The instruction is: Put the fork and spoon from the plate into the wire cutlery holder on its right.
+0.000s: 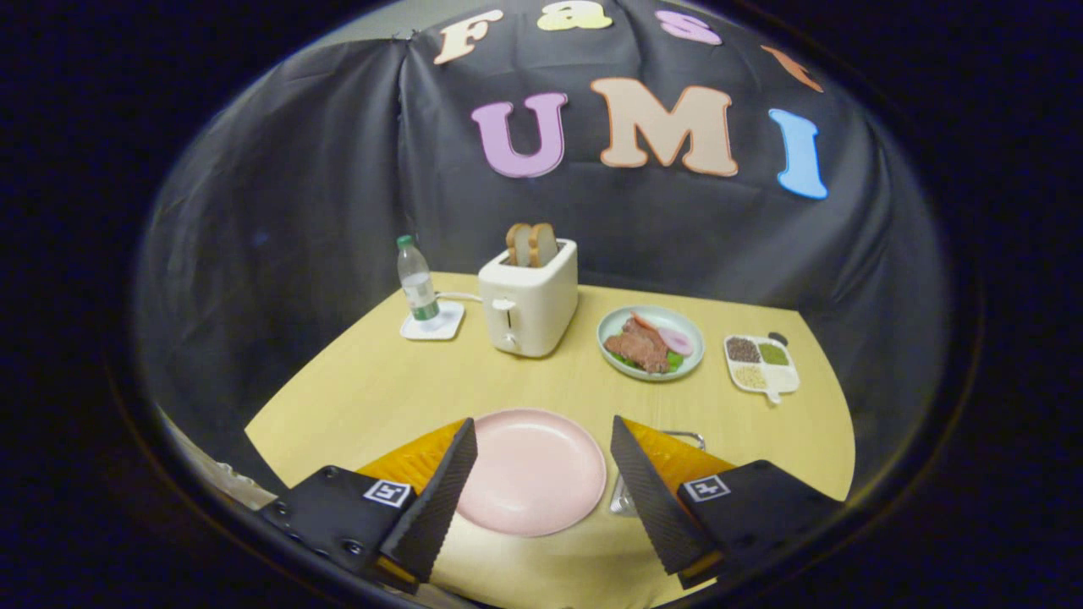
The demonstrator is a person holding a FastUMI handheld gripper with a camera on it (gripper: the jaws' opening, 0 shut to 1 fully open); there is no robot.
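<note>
Between tongs (543, 440): pink plate (533, 472) | tongs agape, gripping nothing | wire holder (687, 438) behind right finger

**Gripper held open above the table**

The gripper (543, 440) is seen from behind, with its two fingers spread wide apart and nothing gripped between them. The left finger (436, 499) is angled inward and upward, and the right finger (647, 491) is tilted inward to mirror it, so that a broad gap is left between the tips. Both ribbed pads are turned toward each other. Each finger is carried on a dark block on which a small square marker is fixed. No contact with anything is made by either fingertip.
</note>
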